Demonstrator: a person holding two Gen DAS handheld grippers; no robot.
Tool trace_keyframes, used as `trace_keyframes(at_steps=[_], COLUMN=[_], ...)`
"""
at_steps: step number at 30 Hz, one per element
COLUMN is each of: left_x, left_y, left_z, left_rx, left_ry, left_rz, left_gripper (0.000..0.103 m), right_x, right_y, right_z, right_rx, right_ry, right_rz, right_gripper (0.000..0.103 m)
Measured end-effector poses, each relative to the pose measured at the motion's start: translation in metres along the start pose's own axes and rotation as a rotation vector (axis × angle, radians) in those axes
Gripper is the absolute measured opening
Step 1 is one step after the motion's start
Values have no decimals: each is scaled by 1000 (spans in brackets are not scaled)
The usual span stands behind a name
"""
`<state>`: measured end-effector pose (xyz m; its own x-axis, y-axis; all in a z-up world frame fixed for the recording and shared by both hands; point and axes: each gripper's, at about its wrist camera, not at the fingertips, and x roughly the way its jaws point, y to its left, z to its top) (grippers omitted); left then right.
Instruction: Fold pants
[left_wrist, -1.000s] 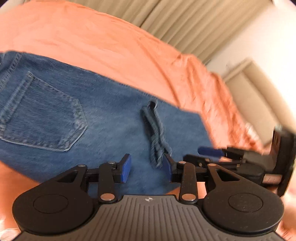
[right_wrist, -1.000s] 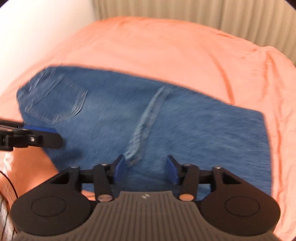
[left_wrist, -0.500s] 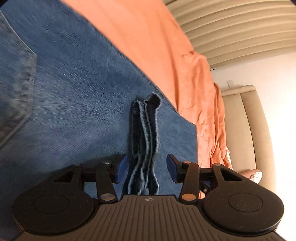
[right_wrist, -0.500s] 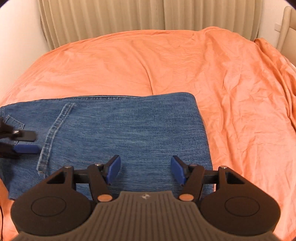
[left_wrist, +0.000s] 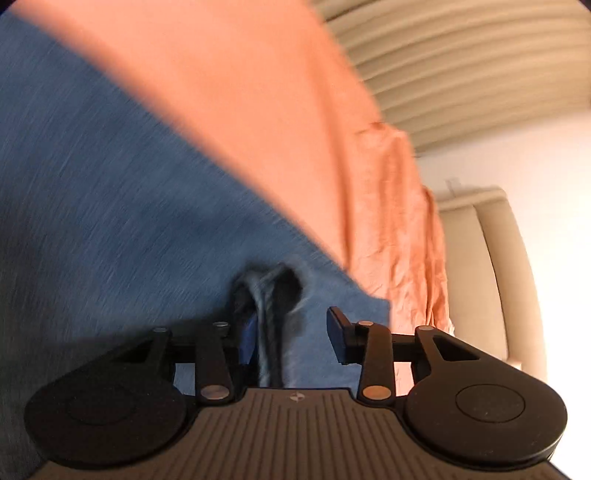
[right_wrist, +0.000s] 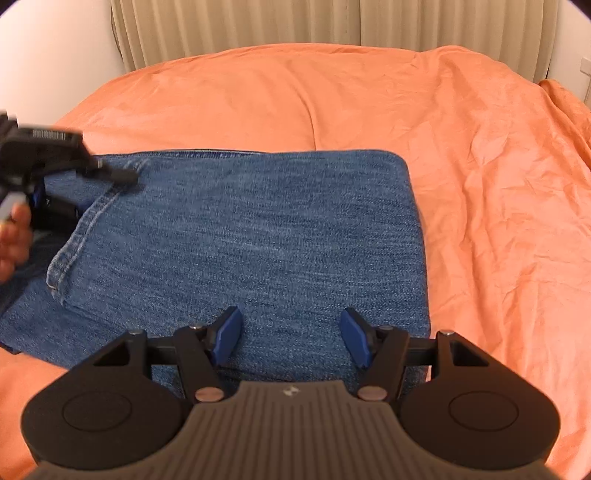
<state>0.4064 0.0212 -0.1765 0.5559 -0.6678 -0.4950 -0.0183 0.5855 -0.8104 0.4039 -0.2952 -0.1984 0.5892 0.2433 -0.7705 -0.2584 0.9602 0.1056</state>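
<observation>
Blue denim pants (right_wrist: 240, 236) lie folded flat on the orange bed cover (right_wrist: 480, 184). In the left wrist view the pants (left_wrist: 110, 206) fill the left side, blurred. My left gripper (left_wrist: 291, 339) is open with its jaws wide, and the hem edge (left_wrist: 266, 314) of the pants' top layer stands between them, close to the left finger. From the right wrist view the left gripper (right_wrist: 55, 177) shows at the hem seam (right_wrist: 85, 229) on the left. My right gripper (right_wrist: 290, 338) is open and empty, just above the near edge of the pants.
Beige curtains (right_wrist: 332, 22) hang behind the bed. A beige upholstered headboard or chair (left_wrist: 491, 266) stands past the bed's right edge in the left wrist view. Bare orange cover surrounds the pants on the far and right sides.
My left gripper has pushed further along the hem edge, which now sits deeper between its open jaws. My right gripper has shifted a little nearer the pants' near edge.
</observation>
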Motion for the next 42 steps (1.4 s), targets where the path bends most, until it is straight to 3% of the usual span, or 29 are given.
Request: trace_keyframes(at_steps=[3, 5, 7, 12, 13, 16, 19, 22, 25, 30, 34, 42], left_x=[-2, -1, -4, -32, -31, -10, 13, 19, 17, 10, -14, -100], left_y=[-24, -40, -57, -101, -106, -86, -53, -36, -29, -43, -48, -50], left_z=[5, 3, -4, -38, -43, -33, -25, -26, -24, -27, -31, -44], left_rx=[105, 203, 333, 682, 710, 659, 559, 515, 473, 497, 516, 516], left_ry=[-1, -3, -31, -138, -145, -75, -3, -4, -3, 6, -4, -52], left_rz=[33, 99, 161, 153, 171, 310, 371, 370, 348, 389, 411, 457], left_gripper=[35, 18, 9, 7, 7, 7, 11, 18, 19, 23, 24, 31], right_x=[1, 0, -1, -8, -9, -9, -11, -14, -14, -23, -41, -63], right_y=[-1, -2, -2, -5, -8, -13, -16, -21, -29, -38, -38, -41], right_z=[0, -1, -1, -1, -2, -5, -4, -6, -14, -23, -27, -36], right_rx=[13, 18, 23, 33, 35, 47, 72, 89, 92, 147, 132, 157], right_ry=[-5, -8, -10, -20, -21, -8, -8, 9, 37, 57, 59, 46], right_rz=[5, 7, 7, 15, 17, 28, 42, 59, 66, 90, 73, -28], right_gripper=[58, 58, 58, 58, 57, 57, 58, 55, 53, 52, 48, 43])
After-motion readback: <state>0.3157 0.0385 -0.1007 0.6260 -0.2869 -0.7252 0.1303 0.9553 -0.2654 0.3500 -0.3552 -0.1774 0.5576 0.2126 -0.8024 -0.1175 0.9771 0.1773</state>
